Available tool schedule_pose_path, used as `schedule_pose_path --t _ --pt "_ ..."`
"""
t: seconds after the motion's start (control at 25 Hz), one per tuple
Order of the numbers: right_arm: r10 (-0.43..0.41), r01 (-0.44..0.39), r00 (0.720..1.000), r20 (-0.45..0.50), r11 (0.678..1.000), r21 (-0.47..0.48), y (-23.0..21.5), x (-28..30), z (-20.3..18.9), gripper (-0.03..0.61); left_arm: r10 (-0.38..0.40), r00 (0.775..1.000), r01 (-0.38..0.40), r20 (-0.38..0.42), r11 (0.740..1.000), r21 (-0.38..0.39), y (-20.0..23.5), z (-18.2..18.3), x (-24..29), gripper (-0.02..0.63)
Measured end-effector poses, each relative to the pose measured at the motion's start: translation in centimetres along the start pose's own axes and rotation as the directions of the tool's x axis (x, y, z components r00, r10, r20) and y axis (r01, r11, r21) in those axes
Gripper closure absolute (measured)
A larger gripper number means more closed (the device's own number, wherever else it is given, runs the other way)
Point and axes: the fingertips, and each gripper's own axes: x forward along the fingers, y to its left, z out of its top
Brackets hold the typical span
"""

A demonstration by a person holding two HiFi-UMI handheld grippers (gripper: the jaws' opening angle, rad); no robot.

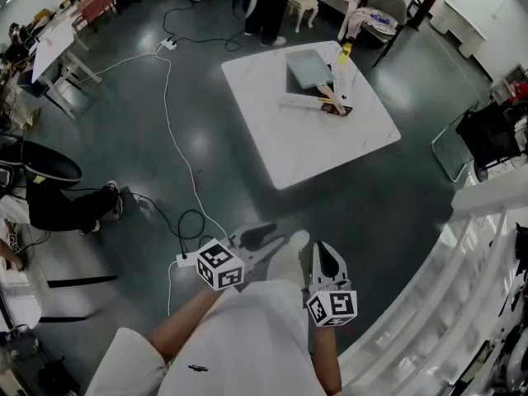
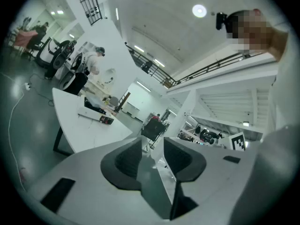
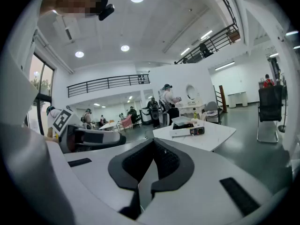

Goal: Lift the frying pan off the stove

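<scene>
On a white table (image 1: 289, 143) across the floor lies a flat white stove (image 1: 312, 100) with a grey square pan (image 1: 308, 68) on it. The stove also shows small in the left gripper view (image 2: 93, 114) and in the right gripper view (image 3: 188, 129). Both grippers are held close to my body, well short of the table. My left gripper (image 1: 261, 238) (image 2: 152, 146) is open with nothing between its dark pads. My right gripper (image 1: 327, 259) (image 3: 153, 146) is shut and holds nothing.
White and black cables (image 1: 172, 130) trail over the dark floor between me and the table. A person sits at the left (image 1: 58, 205) and another stands beyond the table (image 1: 268, 7). A white railing (image 1: 462, 287) runs along my right. A black chair (image 1: 488, 134) stands right of the table.
</scene>
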Motion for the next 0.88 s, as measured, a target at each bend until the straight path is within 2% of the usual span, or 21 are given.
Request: schedule_pose_path --t 0.08,0.16,0.2,0.44,0.64,0.88 --pt "0.01 -0.01 1.0 0.002 0.999 -0.034 1.1 -0.9 1.2 0.578 0.045 0.998 -0.046 0.034 0.998 0.05 -1.9 0.8 -1.0 0.504" --pt "0.014 -0.013 1.0 0.009 0.998 -0.055 1.9 -1.5 2.3 0.58 0.101 0.993 -0.106 0.062 0.991 0.083 -3.0 1.3 -2.2 0.587" --pt "0.011 -0.01 1.0 0.014 0.998 -0.058 2.1 -1.7 2.6 0.58 0.13 0.989 -0.136 0.069 0.987 0.091 -3.2 1.4 -2.7 0.599" --pt "-0.004 0.004 1.0 -0.001 0.999 -0.039 0.9 -2.7 3.2 0.58 0.258 0.963 -0.264 0.074 0.961 0.084 -3.9 1.2 -3.2 0.604" --pt "0.017 -0.017 0.999 -0.031 1.0 -0.023 -0.1 -2.6 3.1 0.58 0.288 0.955 -0.293 0.066 0.951 0.098 -4.3 1.3 -2.4 0.607" --pt "0.037 -0.037 0.999 0.0 0.999 -0.004 -2.9 -2.3 4.4 0.578 0.322 0.946 -0.324 0.034 0.943 0.083 -4.2 0.6 -0.2 0.607"
